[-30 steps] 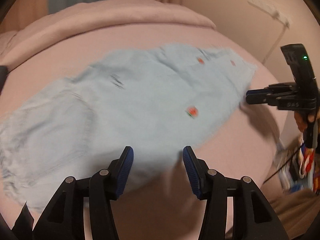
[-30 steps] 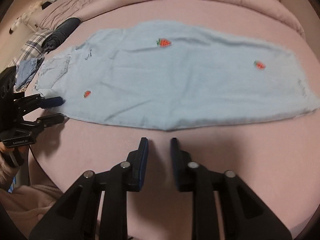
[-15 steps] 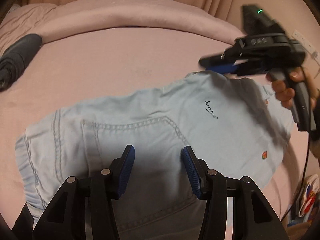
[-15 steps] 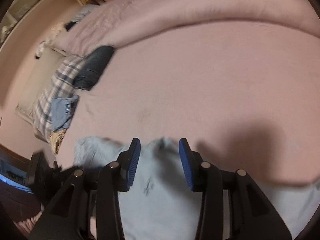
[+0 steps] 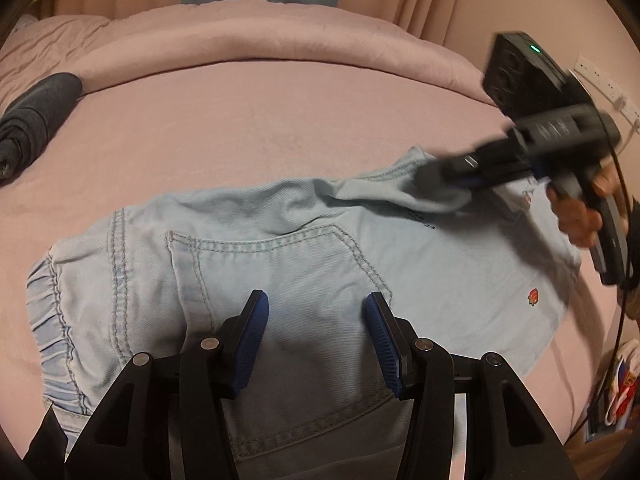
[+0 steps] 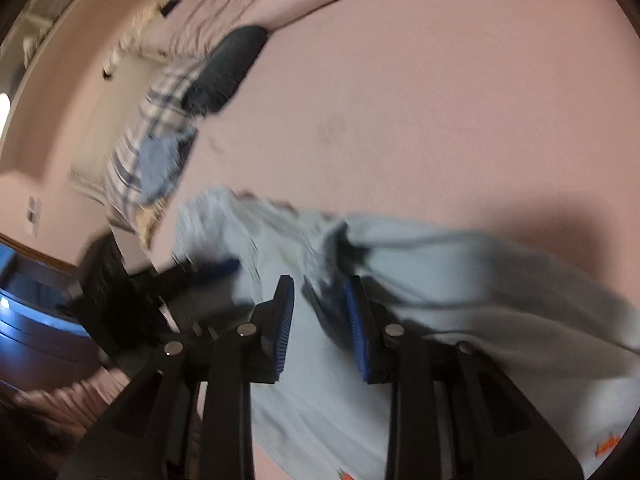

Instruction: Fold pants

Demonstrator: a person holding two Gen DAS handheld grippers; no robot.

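Left wrist view has the left gripper (image 5: 316,332) angled down over the light blue denim pants with small strawberry patches (image 5: 280,256), its 2 blue-padded fingers (image 5: 252,336) apart above the back pocket, which lies flat on the pink bed sheet (image 5: 240,120). Ahead and to the right of those fingers a hand (image 5: 580,216) holds the right gripper (image 6: 320,316) tilted down at a raised fold of the pants' far edge. Its jaws have just been closing with bunched cloth between them; motion blur hides whether the pads press on it.

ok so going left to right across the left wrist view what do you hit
rolled dark garment → elastic waistband of the pale blue pants → back pocket → strawberry patch → hand holding the right gripper
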